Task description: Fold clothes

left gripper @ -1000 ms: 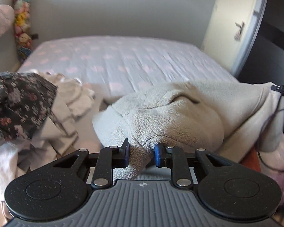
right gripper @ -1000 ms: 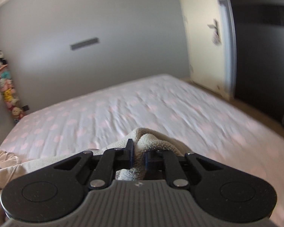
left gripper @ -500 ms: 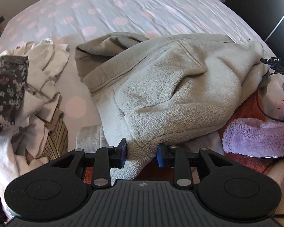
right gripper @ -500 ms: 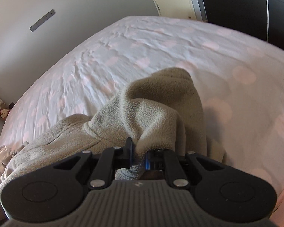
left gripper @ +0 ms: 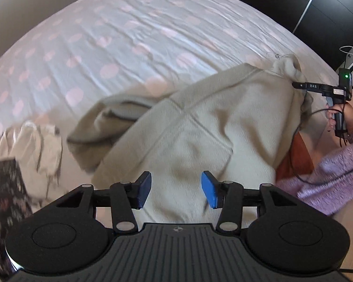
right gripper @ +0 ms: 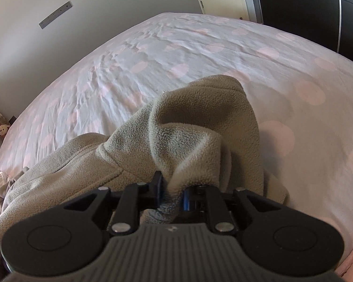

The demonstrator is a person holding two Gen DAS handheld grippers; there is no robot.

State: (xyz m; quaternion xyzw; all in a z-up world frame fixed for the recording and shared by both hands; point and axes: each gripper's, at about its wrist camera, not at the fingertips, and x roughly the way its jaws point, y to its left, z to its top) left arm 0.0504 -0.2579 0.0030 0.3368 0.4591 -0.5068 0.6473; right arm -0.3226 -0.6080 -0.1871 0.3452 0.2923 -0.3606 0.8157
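A beige fleece top lies spread on the bed, whose sheet is pale with pink dots, and serves as the landmark here. To the left of the fleece, at the bed's near edge, sits a heap of cream clothes, with a dark flowered garment just nearer the camera on that side. Directly over the near part of the fleece hangs the left gripper; its blue pads stand apart with the jaws opening, the fabric seen below the gap and neither pad pressing on it, so this gripper has let go. To the right of the fleece lies a purple fuzzy cloth beside an orange patch. At the fleece's far right corner a person's hand holds the right gripper. In the right wrist view a bunched fold of the fleece rises between its fingers; the jaws are opening slightly, yet the pads still pinch the cloth.
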